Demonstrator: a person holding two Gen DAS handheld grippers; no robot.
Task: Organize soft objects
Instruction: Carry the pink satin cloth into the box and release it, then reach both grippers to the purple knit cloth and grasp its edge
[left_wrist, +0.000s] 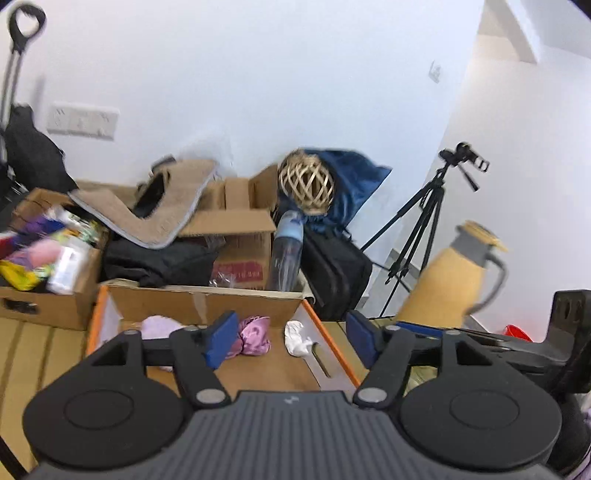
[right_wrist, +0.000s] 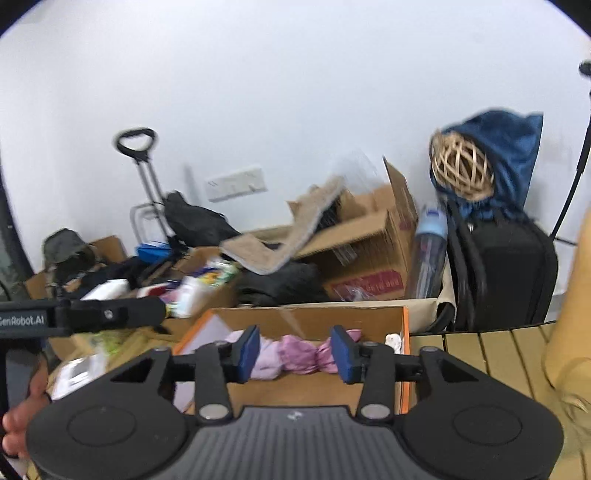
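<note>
Box (left_wrist: 334, 345) w/ orange rim sits on the slatted worktop (left_wrist: 40, 354) as the drop spot, and the soft stuff lies loose on its floor: pink satin bundle (left_wrist: 254, 334), lilac piece (left_wrist: 159, 326), white wad (left_wrist: 297, 338). Left claw (left_wrist: 291, 341) & right claw (right_wrist: 294, 354) both hang above it, jaws apart, gripping nothing — looks like a drop-off, prob. freeing both for the next item.

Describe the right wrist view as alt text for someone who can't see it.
Open right tongs hover empty over an orange-edged cardboard box holding a pink cloth bundle and something small and white. Behind it, cluttered boxes line a white wall.
</note>
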